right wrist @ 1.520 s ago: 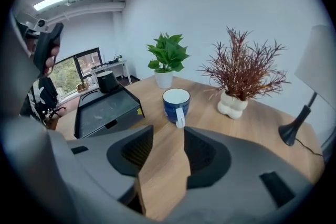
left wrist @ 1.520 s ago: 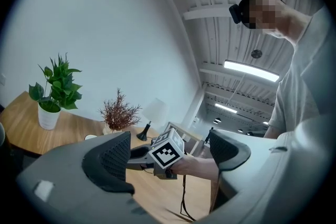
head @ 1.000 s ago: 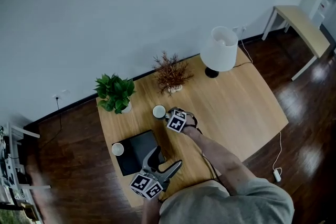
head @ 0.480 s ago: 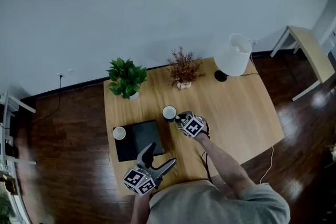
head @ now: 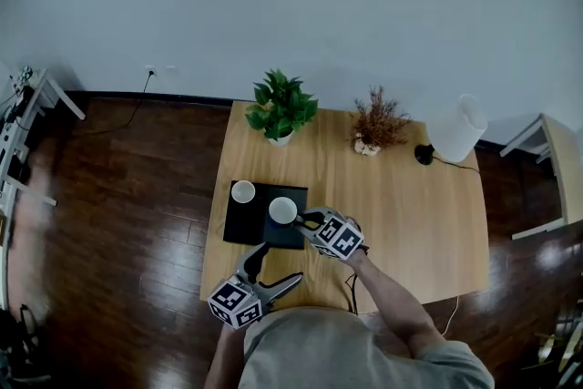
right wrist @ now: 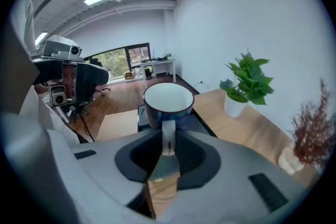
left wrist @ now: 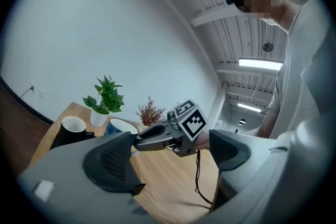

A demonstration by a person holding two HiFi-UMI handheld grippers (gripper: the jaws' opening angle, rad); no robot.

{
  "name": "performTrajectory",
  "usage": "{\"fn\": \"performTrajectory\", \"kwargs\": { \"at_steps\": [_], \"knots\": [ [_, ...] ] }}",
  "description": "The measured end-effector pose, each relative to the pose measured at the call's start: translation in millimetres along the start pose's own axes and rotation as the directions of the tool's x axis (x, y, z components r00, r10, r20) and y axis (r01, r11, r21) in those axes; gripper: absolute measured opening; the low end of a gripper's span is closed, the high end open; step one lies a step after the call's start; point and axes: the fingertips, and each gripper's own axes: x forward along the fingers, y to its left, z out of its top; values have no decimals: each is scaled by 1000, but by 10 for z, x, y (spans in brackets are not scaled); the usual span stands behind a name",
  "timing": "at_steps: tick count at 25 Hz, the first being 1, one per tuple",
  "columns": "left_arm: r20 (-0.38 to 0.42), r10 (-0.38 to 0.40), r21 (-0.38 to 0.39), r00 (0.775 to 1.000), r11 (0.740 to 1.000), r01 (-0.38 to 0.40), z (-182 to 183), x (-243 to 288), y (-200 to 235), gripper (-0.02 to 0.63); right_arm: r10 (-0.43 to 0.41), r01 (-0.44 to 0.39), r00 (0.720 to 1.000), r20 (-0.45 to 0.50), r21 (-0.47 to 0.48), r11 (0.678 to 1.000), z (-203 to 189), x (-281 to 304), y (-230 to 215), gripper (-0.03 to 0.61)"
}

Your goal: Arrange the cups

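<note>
**Head view.** The right gripper [head: 301, 216] holds the blue cup [head: 282, 209] over the right half of the black tray [head: 246, 228], which lies at the left of the table [head: 410, 196]. The black cup [head: 243, 191] stands on the tray's far-left part, at 10 o'clock from the blue cup, near it but apart. The coming move turns on this relation: the free tray surface lies directly under and at 6 o'clock from the blue cup, so the set-down probably needs only a descent. The left gripper [head: 276, 264] is at 6 o'clock from the tray, off its near edge. It carries nothing, so the right hand is the working one.

**Left gripper view.** The jaws of the left gripper [left wrist: 173, 147] stand wide apart with nothing between them. Beyond them, the right gripper [left wrist: 165, 136] reaches toward 9 o'clock. The blue cup [left wrist: 122, 126] is at its tip and the black cup [left wrist: 73, 126] is further toward 9 o'clock.

**Right gripper view.** The jaws of the right gripper [right wrist: 168, 148] are closed on the handle [right wrist: 168, 136] of the blue cup [right wrist: 168, 102]. The handle's long axis runs vertically, from 12 to 6 o'clock, and faces back into the jaws. The cup body sits at 12 o'clock from the pads, upright, mouth up. It has a dark blue outside, a white inside and white handle, and appears empty. The tray [right wrist: 198, 122] shows beneath and behind it. The potted plant [right wrist: 249, 81] stands at 2 o'clock.
</note>
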Motion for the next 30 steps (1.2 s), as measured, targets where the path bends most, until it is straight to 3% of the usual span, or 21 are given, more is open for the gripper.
{"fn": "performTrajectory", "kwargs": {
  "at_steps": [6, 11, 27, 30],
  "knots": [
    [39, 78, -37, 996, 996, -77, -43, -369, 166, 451, 84, -89, 995, -44, -123, 988, 431, 660, 455, 81],
    [61, 110, -50, 992, 993, -107, -40, -517, 269, 451, 106, -124, 989, -100, -186, 975, 504, 1015, 631, 81],
    [111, 124, -69, 986, 991, -117, 72, -623, 325, 451, 75, -112, 987, -145, -262, 959, 380, 1105, 663, 86],
    [111, 114, -65, 987, 992, -108, 88, -620, 294, 451, 45, -77, 991, -125, -257, 963, 372, 1105, 631, 128]
  ]
}}
